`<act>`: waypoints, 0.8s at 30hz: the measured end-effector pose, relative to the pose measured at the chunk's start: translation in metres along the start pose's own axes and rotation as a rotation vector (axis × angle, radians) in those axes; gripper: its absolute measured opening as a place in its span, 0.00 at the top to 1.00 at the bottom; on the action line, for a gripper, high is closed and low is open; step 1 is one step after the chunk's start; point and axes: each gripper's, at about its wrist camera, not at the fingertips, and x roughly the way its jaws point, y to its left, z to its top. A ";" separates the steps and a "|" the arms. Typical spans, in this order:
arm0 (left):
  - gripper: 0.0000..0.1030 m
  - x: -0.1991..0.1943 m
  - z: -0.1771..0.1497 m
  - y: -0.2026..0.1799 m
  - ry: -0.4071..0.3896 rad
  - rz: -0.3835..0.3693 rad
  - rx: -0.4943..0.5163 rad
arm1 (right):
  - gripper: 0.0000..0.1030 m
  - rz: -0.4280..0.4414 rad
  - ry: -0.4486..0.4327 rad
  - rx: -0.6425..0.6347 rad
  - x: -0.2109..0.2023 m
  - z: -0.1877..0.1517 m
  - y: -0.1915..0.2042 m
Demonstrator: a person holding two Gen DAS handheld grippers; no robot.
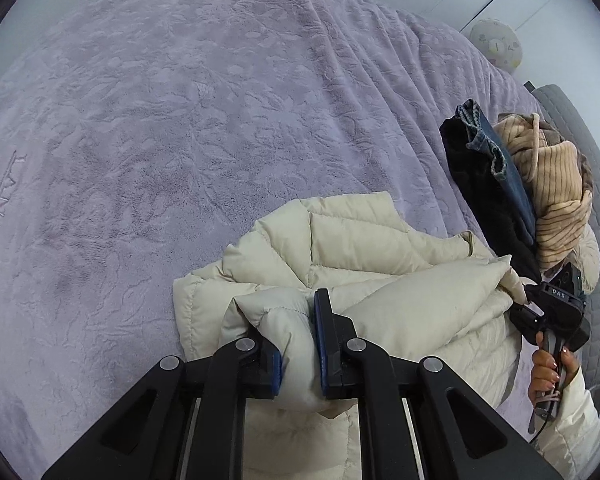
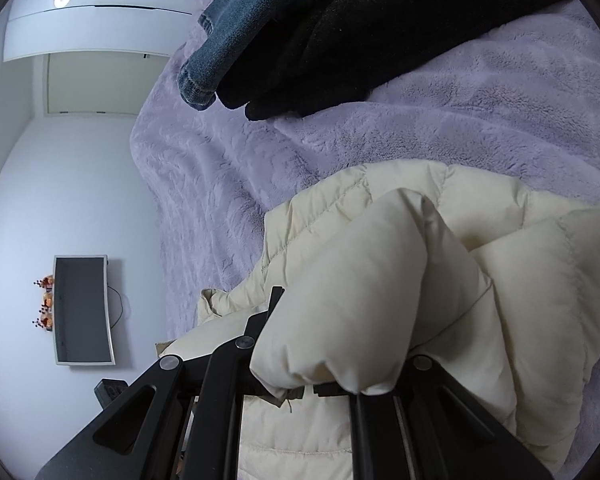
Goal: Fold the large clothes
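Note:
A cream puffer jacket [image 1: 380, 264] lies bunched on a lilac plush blanket [image 1: 180, 120] that covers the bed. My left gripper [image 1: 300, 344] is at the jacket's near edge, and its blue pads [image 1: 323, 336] pinch a puffy fold between them. To the right, a hand [image 1: 548, 372] holds my right gripper [image 1: 518, 298], whose tips are buried in the jacket's other side. In the right wrist view the jacket [image 2: 500, 260] drapes over my right gripper [image 2: 312, 320]. It hides one finger and leaves only the left finger [image 2: 274, 306] in sight.
A pile of clothes sits at the blanket's right: black fleece [image 1: 484, 184], blue jeans [image 1: 500, 160] and a beige ribbed top [image 1: 556, 188]. The fleece [image 2: 380, 40] and jeans [image 2: 236, 20] lie just beyond the jacket. A grey quilted cover [image 1: 596, 200], white wardrobe doors [image 2: 92, 28] and a wall screen [image 2: 82, 310] are around the bed.

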 end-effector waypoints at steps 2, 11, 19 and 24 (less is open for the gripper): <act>0.51 -0.010 -0.001 -0.004 -0.028 0.023 0.022 | 0.89 -0.008 -0.003 0.004 -0.001 0.000 0.002; 0.06 -0.044 -0.009 -0.016 -0.158 0.141 0.076 | 0.49 -0.026 -0.046 -0.012 -0.027 0.004 0.007; 0.06 -0.030 -0.023 -0.038 -0.158 0.163 0.133 | 0.44 -0.089 -0.089 -0.104 -0.057 -0.003 0.022; 0.06 -0.022 -0.032 -0.049 -0.158 0.195 0.164 | 0.44 -0.111 -0.086 -0.144 -0.071 -0.021 0.025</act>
